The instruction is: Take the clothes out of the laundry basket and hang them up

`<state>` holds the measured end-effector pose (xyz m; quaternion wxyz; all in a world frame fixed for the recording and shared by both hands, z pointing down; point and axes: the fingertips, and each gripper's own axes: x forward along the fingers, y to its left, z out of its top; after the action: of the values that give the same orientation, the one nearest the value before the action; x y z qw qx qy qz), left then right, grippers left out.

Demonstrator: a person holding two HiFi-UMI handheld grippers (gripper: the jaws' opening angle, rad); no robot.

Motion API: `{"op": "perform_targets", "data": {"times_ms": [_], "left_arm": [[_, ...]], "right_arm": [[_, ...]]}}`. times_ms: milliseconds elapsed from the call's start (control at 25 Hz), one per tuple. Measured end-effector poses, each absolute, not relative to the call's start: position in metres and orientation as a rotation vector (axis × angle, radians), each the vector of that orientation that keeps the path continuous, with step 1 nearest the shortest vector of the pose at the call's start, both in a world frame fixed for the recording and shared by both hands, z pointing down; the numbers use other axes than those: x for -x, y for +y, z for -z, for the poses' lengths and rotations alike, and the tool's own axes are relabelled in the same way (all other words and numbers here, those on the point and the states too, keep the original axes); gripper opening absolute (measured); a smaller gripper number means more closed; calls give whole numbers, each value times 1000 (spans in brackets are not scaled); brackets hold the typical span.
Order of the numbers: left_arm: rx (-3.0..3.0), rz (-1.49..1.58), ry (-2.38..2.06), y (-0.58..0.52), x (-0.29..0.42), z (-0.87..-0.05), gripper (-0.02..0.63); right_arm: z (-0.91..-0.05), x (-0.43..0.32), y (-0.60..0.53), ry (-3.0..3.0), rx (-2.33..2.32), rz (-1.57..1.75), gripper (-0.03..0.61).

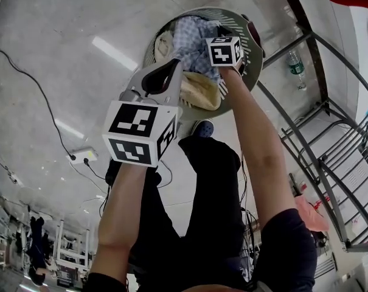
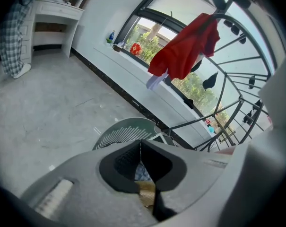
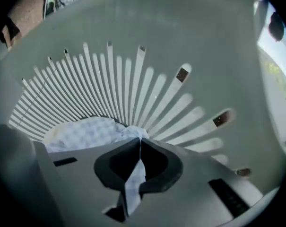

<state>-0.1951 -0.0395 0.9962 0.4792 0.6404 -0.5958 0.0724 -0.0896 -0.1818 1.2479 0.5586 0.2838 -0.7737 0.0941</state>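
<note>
The round grey laundry basket (image 1: 253,72) stands on the floor ahead of me, holding a blue-and-white checked cloth (image 1: 190,38) and a cream cloth (image 1: 202,93). My right gripper (image 3: 139,141) is down inside the basket, its marker cube (image 1: 224,50) above the clothes. It is shut on a fold of the checked cloth (image 3: 86,131), which runs back between the jaws in front of the slatted basket wall (image 3: 133,79). My left gripper (image 2: 141,143) hovers just above the basket's near rim (image 2: 121,134). It is shut and holds nothing.
A black metal drying rack (image 1: 342,163) stands to the right of the basket, with a red garment (image 2: 183,48) hanging on it by the window. A plastic bottle (image 1: 296,66) stands near the rack. A white power strip (image 1: 83,157) with cables lies on the floor at left.
</note>
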Motion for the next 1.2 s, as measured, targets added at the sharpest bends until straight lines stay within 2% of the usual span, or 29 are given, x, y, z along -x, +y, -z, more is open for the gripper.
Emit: {"op": "perform_targets", "data": {"times_ms": [240, 560, 1200], "left_arm": [[-1489, -136, -1494, -18, 188, -992, 24], [-1447, -165, -1482, 34, 164, -892, 23], [-1622, -270, -1455, -1, 179, -676, 23]], "right_arm": [[-1141, 79, -159, -1934, -776, -349, 9], [-980, 49, -124, -2027, -798, -398, 8], [-617, 54, -81, -2334, -806, -331, 8]]}}
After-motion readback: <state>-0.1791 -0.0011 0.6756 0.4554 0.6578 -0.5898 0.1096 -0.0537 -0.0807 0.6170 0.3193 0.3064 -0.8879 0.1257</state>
